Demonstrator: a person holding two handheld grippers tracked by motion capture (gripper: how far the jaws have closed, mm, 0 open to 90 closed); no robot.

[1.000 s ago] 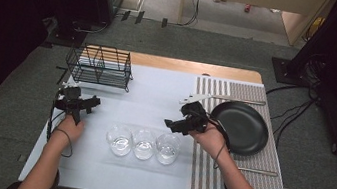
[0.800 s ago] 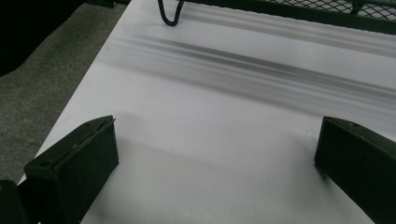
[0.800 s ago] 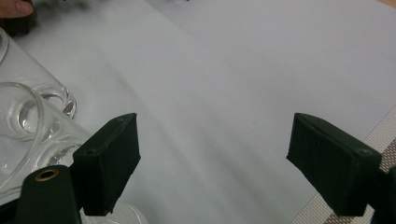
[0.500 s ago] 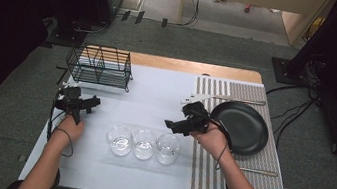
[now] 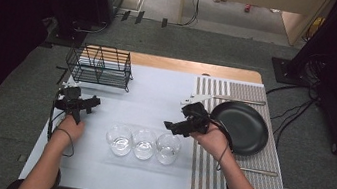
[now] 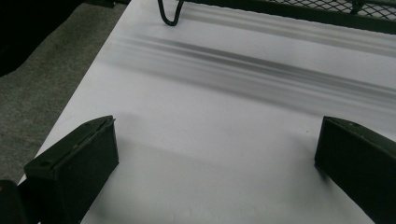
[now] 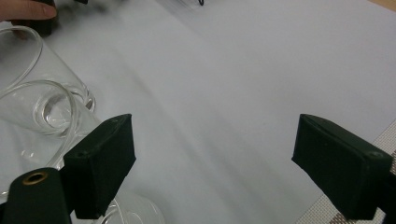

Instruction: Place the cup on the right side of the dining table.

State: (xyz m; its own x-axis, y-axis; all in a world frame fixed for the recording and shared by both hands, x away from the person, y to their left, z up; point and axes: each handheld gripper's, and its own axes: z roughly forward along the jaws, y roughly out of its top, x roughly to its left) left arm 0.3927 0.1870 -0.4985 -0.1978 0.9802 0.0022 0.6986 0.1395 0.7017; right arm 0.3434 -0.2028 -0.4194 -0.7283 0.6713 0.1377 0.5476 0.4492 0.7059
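three glasses (image 5: 143,145) sit in a row; right claw (image 5: 170,125) has just been opening, empty, ready to grab one; left claw (image 5: 96,101) wide open, empty.

A black wire rack (image 5: 99,66) stands at the far left of the white table top (image 5: 156,93). To the right lies a striped grey-and-white placemat (image 5: 206,166) carrying a round black plate (image 5: 245,128). A pale utensil (image 5: 236,99) lies along the mat's far edge, another (image 5: 258,171) near its front edge.
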